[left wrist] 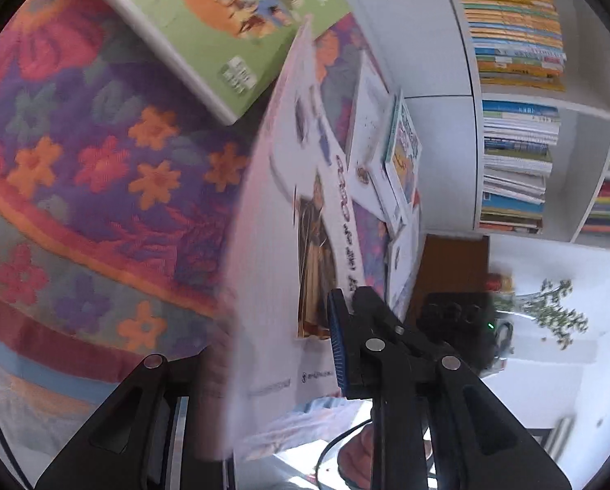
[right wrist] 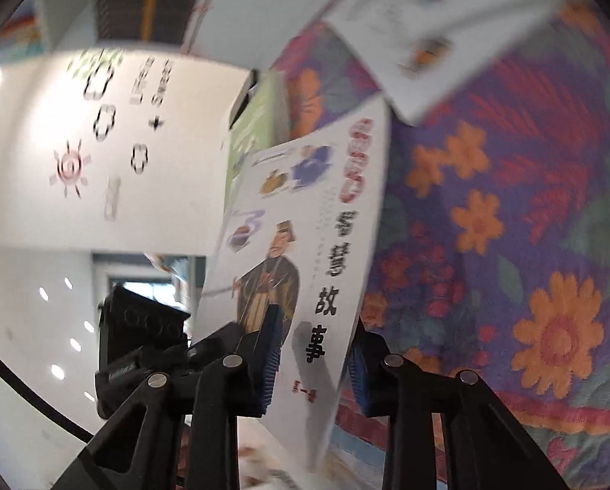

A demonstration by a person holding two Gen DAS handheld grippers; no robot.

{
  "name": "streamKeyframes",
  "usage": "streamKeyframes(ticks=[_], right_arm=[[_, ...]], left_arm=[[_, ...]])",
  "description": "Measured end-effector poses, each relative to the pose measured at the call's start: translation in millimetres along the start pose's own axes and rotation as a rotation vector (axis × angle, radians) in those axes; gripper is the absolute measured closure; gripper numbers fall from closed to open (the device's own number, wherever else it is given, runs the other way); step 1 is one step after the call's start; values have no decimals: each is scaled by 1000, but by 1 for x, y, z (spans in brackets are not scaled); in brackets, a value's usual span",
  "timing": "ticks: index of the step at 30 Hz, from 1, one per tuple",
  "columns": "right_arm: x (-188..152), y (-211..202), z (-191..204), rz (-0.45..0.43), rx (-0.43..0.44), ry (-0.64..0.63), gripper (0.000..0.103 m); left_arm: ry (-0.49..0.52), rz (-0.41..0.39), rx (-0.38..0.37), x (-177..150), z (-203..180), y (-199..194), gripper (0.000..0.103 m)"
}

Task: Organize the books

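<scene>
Left wrist view shows a task barely under way: a green picture book (left wrist: 206, 28) lies flat in the upper left of the frame on the flowered cloth (left wrist: 80, 155) that covers the desk, and several thin white books (left wrist: 390, 163) lie loosely overlapped at centre right, none of them squared up. At the right edge a white bookshelf (left wrist: 521, 94) stands packed with spines, so judging by that, most of the loose books are yet to be gathered or shelved. One white storybook (left wrist: 300, 220), with a robed figure on its cover, is lifted off the cloth and tilted on edge in the lower centre of both views. The left gripper (left wrist: 288, 351) is nearly closed on the book's lower part, one blue pad pressed against the cover. In the right wrist view the right gripper (right wrist: 315, 367) clamps the same storybook near its bottom edge, blue pads on both faces, jaws narrow. Both grippers hold this book together, apparently mid-transfer.
</scene>
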State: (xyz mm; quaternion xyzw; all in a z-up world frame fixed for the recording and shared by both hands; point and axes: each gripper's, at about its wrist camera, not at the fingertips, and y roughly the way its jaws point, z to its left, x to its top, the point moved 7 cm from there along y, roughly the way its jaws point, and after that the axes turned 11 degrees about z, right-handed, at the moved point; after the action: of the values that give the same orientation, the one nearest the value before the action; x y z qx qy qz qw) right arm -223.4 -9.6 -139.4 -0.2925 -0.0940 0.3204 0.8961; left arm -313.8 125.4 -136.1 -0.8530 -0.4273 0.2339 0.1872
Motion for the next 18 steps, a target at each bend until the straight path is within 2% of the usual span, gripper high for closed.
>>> streamKeyframes(ticks=[2, 5, 7, 10, 12, 15, 18], right_arm=[[-1, 3, 18, -7, -14, -55, 73], [-4, 7, 32, -39, -113, -118, 73], [-7, 10, 36, -57, -184, -161, 73], [-10, 16, 49, -69, -282, -242, 73], [-15, 20, 63, -72, -320, -299, 73], [-17, 26, 83, -97, -414, -399, 73], [-17, 29, 90, -93, -471, -429, 73]], left_arm=[[-35, 18, -57, 0, 4, 1, 82], [-3, 22, -20, 1, 2, -4, 80], [47, 10, 50, 3, -6, -8, 80], [165, -46, 247, 5, -20, -18, 75], [235, -75, 334, 6, -29, -26, 74], [338, -70, 417, 7, -42, -31, 74], [393, -56, 420, 10, -50, -33, 75]])
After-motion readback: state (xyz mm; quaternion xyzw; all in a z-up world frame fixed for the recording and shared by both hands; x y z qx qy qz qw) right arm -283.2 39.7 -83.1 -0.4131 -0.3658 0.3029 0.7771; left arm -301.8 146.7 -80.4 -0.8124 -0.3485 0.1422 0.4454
